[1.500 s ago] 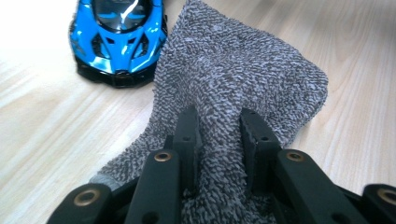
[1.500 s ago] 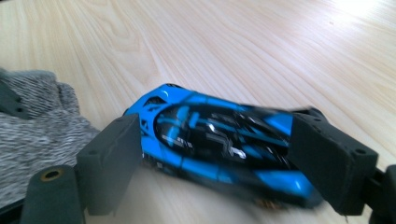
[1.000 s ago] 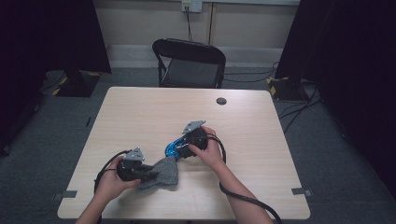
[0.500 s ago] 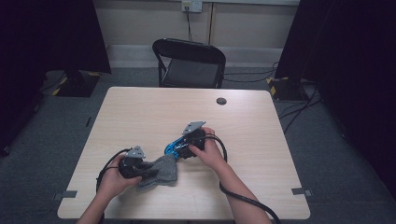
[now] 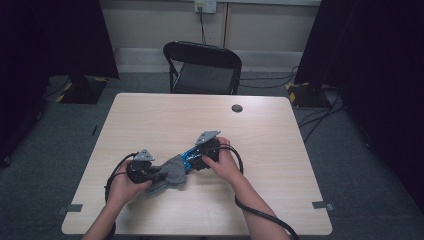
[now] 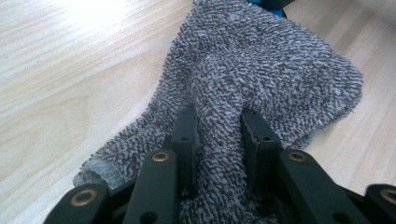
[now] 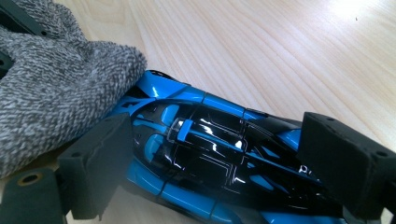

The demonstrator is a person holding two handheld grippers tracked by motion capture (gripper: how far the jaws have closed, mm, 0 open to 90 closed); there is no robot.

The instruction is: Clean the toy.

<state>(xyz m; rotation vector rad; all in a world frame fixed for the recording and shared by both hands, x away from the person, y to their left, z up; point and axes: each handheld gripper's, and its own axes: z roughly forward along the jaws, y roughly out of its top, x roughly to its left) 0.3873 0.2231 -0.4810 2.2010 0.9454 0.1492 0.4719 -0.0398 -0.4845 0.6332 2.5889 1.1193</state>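
Wiping underway: grey terry cloth (image 6: 261,79) pinched in left gripper (image 6: 218,128), glossy blue-black toy car (image 7: 210,163) clamped in right gripper (image 7: 224,168), mostly unwiped.

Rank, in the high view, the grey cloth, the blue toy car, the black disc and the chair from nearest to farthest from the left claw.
1. Grey cloth: clamped in the left claw.
2. Blue toy car: just beyond, in the right claw.
3. Black disc: near the table's far edge.
4. Chair: behind the table.
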